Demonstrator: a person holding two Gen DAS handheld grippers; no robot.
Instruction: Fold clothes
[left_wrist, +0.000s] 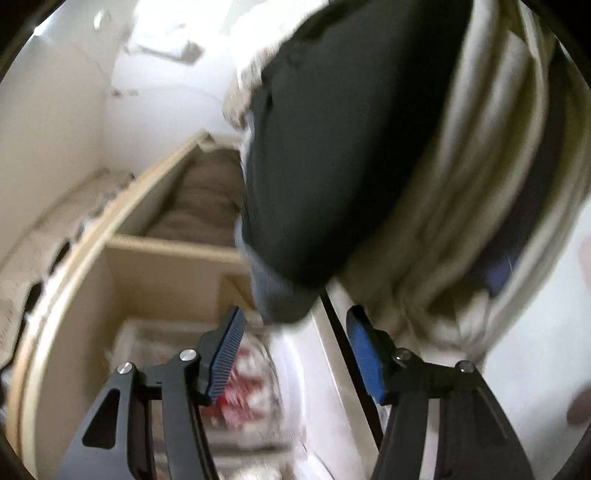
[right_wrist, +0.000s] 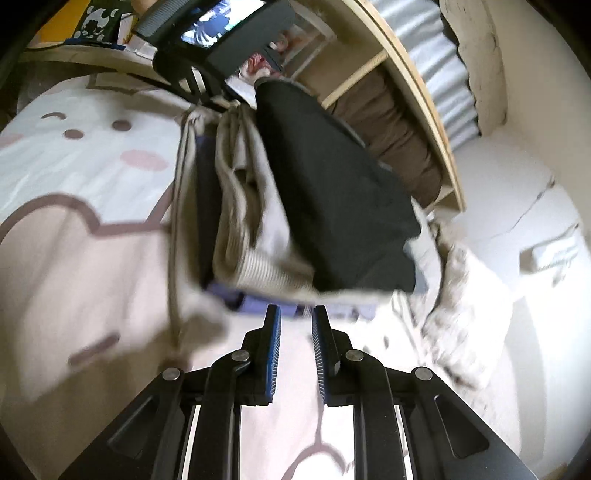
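Left wrist view shows my left gripper (left_wrist: 295, 350) with its jaws standing wide and nothing between the blue pads (left_wrist: 227, 354), while just beyond the tips hangs a black garment (left_wrist: 332, 147) on the stack of folded clothes (left_wrist: 461, 184), with a wooden shelf (left_wrist: 166, 251) to the far left. Right wrist view has my right gripper (right_wrist: 295, 354) narrowed to a slim gap, empty, aimed at the near edge of that stack of folded clothes (right_wrist: 251, 229), which sits on the cartoon-printed bedsheet (right_wrist: 74, 166), black garment (right_wrist: 332, 192) on top.
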